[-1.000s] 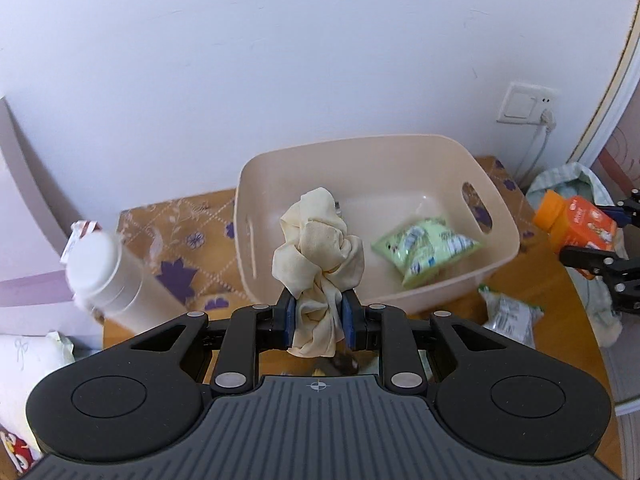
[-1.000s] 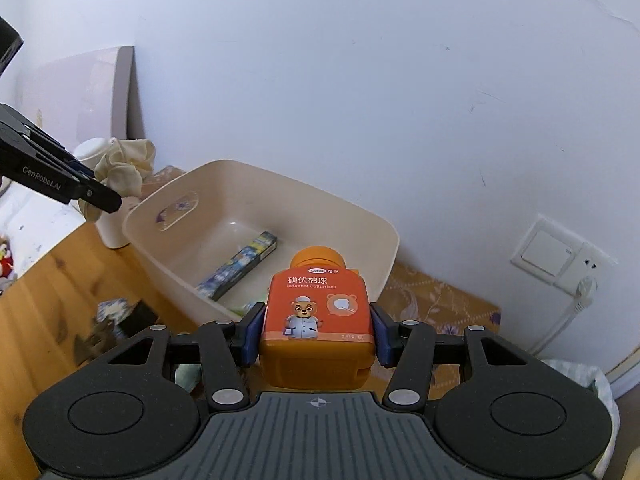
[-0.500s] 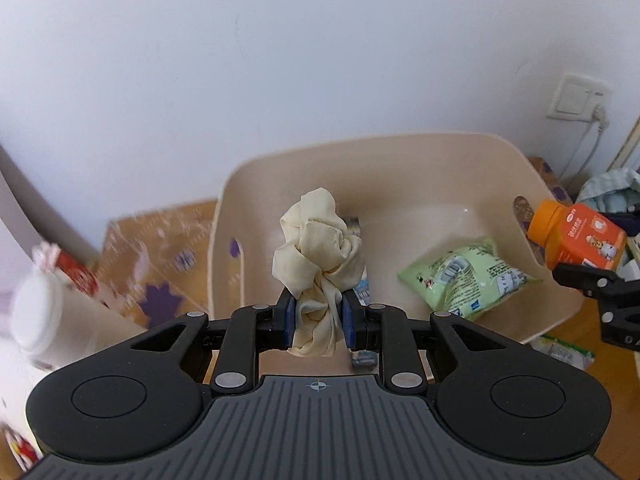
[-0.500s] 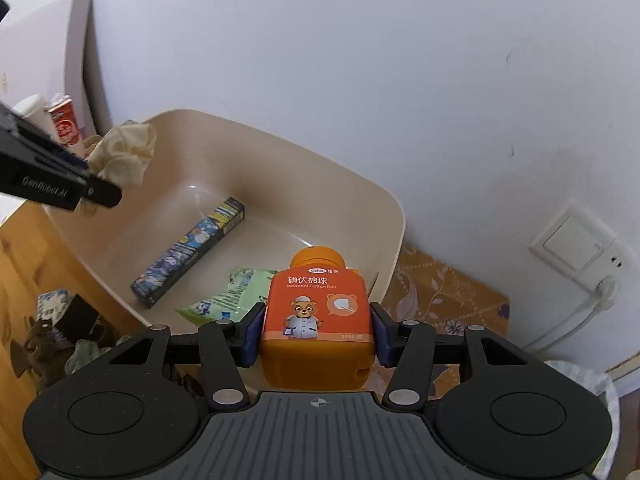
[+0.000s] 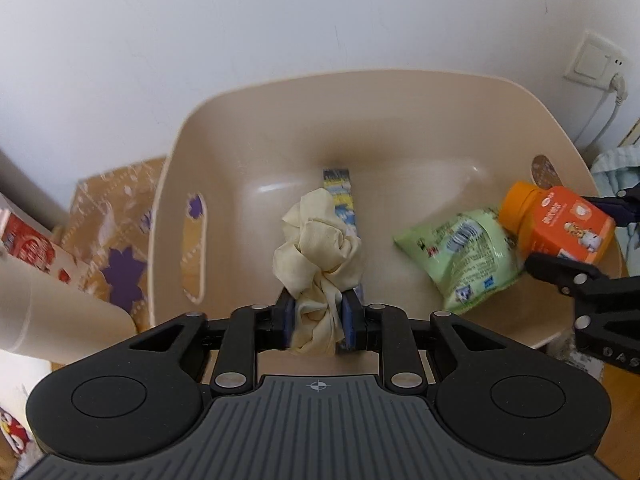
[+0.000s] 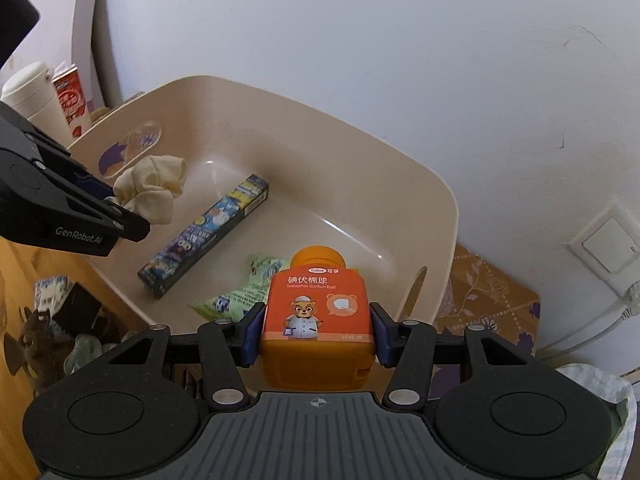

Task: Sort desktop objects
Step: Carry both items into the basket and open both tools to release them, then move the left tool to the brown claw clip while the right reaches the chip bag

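A beige plastic bin fills both views. My left gripper hangs over the bin's left part, its pads pressing a crumpled cream cloth while its jaws are opening slightly. My right gripper is shut on an orange cotton-ball bottle just above the bin's right end. On the bin floor lie a long blue box and a green snack packet.
A white tumbler and a red carton stand left of the bin by the wall. A brown patterned mat lies under the bin. Small items lie on the wooden table. A wall socket with a cable is at the right.
Both grippers have come down and forward over the bin with the cloth and the bottle still in them. The bin now looks larger and its floor shows in full.
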`<action>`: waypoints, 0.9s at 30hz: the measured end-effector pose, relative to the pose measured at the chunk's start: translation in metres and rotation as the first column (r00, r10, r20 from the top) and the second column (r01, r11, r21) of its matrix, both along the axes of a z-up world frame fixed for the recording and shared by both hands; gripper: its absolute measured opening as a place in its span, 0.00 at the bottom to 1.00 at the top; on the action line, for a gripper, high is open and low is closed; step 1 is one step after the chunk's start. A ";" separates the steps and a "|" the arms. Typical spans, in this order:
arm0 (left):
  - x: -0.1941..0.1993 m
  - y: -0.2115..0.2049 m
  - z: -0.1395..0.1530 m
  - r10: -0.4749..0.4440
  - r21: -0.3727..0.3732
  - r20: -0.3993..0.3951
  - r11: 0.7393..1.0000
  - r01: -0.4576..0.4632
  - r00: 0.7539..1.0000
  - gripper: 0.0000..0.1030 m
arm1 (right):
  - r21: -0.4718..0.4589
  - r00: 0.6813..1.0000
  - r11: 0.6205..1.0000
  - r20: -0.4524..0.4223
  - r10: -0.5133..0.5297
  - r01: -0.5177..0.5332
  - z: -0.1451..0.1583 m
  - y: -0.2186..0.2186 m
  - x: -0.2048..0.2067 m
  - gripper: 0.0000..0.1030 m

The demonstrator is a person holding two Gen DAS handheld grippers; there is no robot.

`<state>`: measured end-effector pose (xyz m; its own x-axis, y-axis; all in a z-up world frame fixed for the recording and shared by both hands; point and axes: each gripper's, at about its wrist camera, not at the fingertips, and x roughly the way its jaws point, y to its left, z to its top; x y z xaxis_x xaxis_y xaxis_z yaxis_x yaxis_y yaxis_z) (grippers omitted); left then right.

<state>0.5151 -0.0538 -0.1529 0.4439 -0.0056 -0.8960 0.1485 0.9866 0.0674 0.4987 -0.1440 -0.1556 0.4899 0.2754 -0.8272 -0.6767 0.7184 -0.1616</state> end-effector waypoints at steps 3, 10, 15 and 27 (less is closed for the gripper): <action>-0.002 -0.002 -0.004 -0.002 0.017 -0.015 1.000 0.003 1.000 0.35 | -0.001 1.000 1.000 -0.010 -0.006 0.006 -0.001 -0.003 -0.001 0.57; -0.011 -0.001 0.008 0.002 -0.014 0.012 1.000 -0.002 1.000 0.66 | 0.025 0.999 1.000 0.038 0.001 -0.002 0.012 -0.014 -0.013 0.76; -0.017 0.002 0.022 0.009 -0.022 0.032 1.000 -0.008 0.999 0.67 | 0.063 0.996 0.998 0.086 -0.011 0.006 0.029 -0.023 -0.024 1.00; -0.063 0.031 0.062 -0.064 0.004 0.098 0.998 0.064 0.993 0.69 | 0.088 0.994 0.996 0.109 -0.032 0.022 0.044 -0.068 -0.052 1.00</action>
<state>0.4525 -0.0231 -0.0907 0.5280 -0.0363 -0.8485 0.2038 0.9753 0.0851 0.4471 -0.2116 -0.1114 0.5845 0.3292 -0.7416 -0.6385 0.7506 -0.1701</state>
